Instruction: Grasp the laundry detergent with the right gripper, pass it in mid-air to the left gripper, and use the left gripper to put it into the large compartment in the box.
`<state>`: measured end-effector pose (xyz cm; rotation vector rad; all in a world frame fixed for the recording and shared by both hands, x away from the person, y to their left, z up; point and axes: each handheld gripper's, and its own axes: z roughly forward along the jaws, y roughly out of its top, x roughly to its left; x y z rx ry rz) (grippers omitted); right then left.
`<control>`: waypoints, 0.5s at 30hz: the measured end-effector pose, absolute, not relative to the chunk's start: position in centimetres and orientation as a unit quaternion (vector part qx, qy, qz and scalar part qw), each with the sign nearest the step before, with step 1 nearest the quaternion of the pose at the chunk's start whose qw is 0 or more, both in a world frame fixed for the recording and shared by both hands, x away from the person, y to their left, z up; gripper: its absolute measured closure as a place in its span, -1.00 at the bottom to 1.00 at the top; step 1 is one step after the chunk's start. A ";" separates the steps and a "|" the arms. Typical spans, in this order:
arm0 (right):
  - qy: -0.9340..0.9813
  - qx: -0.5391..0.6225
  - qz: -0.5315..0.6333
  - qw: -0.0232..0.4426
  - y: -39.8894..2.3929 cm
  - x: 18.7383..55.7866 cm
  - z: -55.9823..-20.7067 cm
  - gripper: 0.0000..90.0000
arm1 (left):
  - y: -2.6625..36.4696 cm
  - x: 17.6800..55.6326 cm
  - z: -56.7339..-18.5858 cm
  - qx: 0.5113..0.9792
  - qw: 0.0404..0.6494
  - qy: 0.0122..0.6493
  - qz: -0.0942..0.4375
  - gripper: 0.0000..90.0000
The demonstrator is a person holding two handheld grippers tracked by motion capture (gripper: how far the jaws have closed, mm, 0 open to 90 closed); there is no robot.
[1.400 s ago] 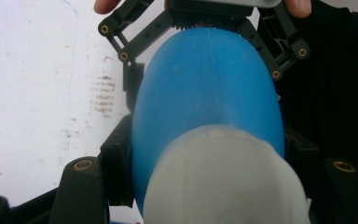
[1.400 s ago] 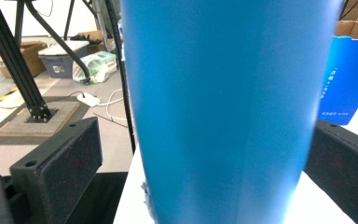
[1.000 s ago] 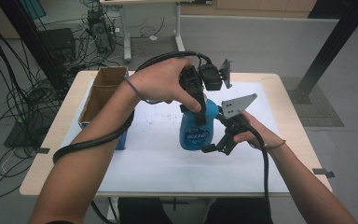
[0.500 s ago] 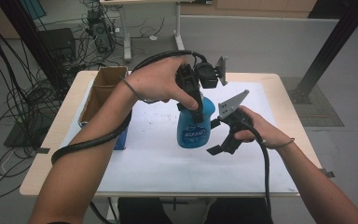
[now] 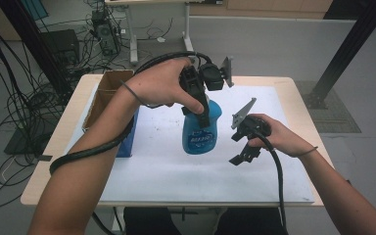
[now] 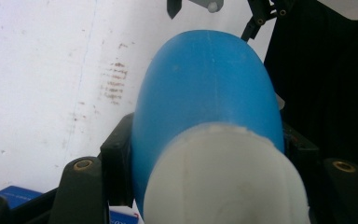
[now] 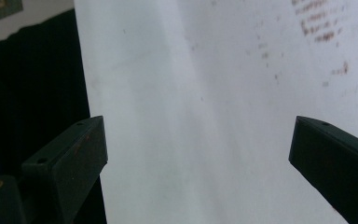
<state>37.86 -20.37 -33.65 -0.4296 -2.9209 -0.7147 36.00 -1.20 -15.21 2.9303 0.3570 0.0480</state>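
A blue plastic bottle [image 5: 199, 133] with a printed label stands upright near the middle of the white table sheet [image 5: 161, 169]. My left gripper [image 5: 201, 113] comes down from above and is shut on the bottle's neck. In the left gripper view the blue bottle [image 6: 205, 93] and its white cap [image 6: 223, 182] sit between the black jaws. My right gripper [image 5: 242, 152] hovers to the right of the bottle, apart from it, jaws wide open. In the right gripper view its fingers [image 7: 67, 165] frame only bare white sheet [image 7: 200, 116].
An open cardboard box [image 5: 105, 98] stands at the table's left edge, with a dark blue box [image 5: 128, 139] beside it. The sheet carries faint brown stains [image 6: 114, 84]. Cables and equipment lie on the floor behind and to the left. A black post [image 5: 345, 54] rises at the right.
My right gripper has let go of the bottle's side and drawn away to the right, jaws open. The left gripper stays shut on the bottle's neck.
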 end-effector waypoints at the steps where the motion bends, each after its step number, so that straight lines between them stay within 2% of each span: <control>1: -0.962 -0.143 -0.228 0.051 -20.5 37.9 -33.8 -0.90 | -1.1 36.0 -15.2 0.988 0.096 0.123 0.016 -0.16; 15: -0.972 -0.187 -0.138 0.035 -21.7 38.3 -34.9 -0.88 | -0.3 36.5 -15.4 0.985 0.096 0.142 0.016 -0.16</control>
